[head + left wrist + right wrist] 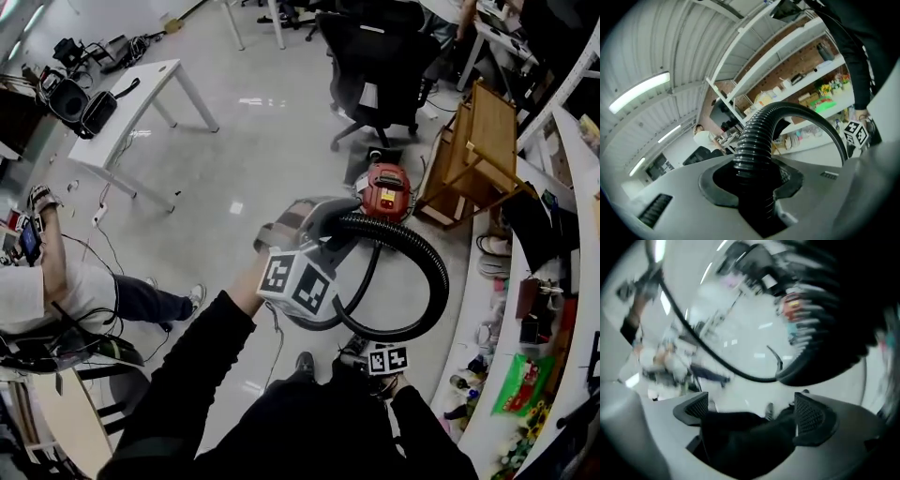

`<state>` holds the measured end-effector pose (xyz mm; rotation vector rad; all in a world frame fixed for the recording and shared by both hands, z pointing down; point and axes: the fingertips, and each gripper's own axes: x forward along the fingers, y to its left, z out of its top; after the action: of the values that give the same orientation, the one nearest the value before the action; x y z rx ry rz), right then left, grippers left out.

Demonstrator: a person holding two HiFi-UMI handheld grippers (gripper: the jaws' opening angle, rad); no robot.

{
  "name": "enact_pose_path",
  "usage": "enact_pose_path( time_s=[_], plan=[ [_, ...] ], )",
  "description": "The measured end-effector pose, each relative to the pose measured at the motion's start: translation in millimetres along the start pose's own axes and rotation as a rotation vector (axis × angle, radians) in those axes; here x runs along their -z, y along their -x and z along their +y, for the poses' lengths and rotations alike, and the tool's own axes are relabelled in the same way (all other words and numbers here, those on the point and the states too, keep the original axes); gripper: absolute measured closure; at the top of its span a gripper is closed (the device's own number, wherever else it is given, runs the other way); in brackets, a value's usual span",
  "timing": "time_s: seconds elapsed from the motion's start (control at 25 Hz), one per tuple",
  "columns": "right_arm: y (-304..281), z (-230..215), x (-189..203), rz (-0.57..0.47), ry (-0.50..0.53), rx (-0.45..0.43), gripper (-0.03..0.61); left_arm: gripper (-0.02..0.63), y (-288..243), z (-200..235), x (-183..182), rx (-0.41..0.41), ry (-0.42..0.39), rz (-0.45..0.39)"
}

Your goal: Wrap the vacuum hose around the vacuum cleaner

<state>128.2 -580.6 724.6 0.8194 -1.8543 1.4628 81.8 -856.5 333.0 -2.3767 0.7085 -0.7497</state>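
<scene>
A red vacuum cleaner stands on the floor ahead of me. Its black ribbed hose arcs from my left gripper round to the right and back down toward my right gripper. My left gripper, marker cube toward me, is shut on the hose, which runs up between its pads and curves off right. Low by my legs is my right gripper. In the right gripper view it stands wide open, with only my dark trousers behind the gap. The blurred hose passes above its jaws, apart from them.
A black office chair and a wooden frame stand behind the vacuum. A curved white counter with clutter runs along the right. A white table is far left, and a seated person is at the left edge. A thin black cord trails over the floor.
</scene>
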Motion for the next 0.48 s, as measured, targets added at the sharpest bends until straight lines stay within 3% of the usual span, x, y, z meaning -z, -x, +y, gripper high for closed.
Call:
enact_pose_path(
  time_s=[0.08,0.16,0.24,0.32,0.4,0.48],
  plan=[
    [-5.4,-12.1,35.2,0.312,0.347,0.061,0.035,0.462,-17.7,-3.0,7.9,0.029,-0.140,0.075],
    [5.5,-16.0,45.8,0.393,0.456,0.035,0.037,0.462,-32.1,-10.0,18.0,0.065,-0.267,0.143],
    [32.4,-12.0,18.1,0.276,0.426,-0.022,0.038,0.462,-45.7,-19.4,28.5,0.101,-0.370,0.198],
    [78.8,-13.5,-43.4,0.048,0.443,0.001,0.040,0.462,-58.7,-31.4,38.9,0.141,-0.448,0.242],
    [150.0,-8.0,-128.6,-0.230,0.568,0.108,0.041,0.462,-70.9,-43.8,47.0,0.189,-0.508,0.270],
    [223.4,14.6,-213.1,-0.465,0.784,0.236,0.041,0.462,-83.9,-54.7,49.4,0.236,-0.560,0.278]
  ],
)
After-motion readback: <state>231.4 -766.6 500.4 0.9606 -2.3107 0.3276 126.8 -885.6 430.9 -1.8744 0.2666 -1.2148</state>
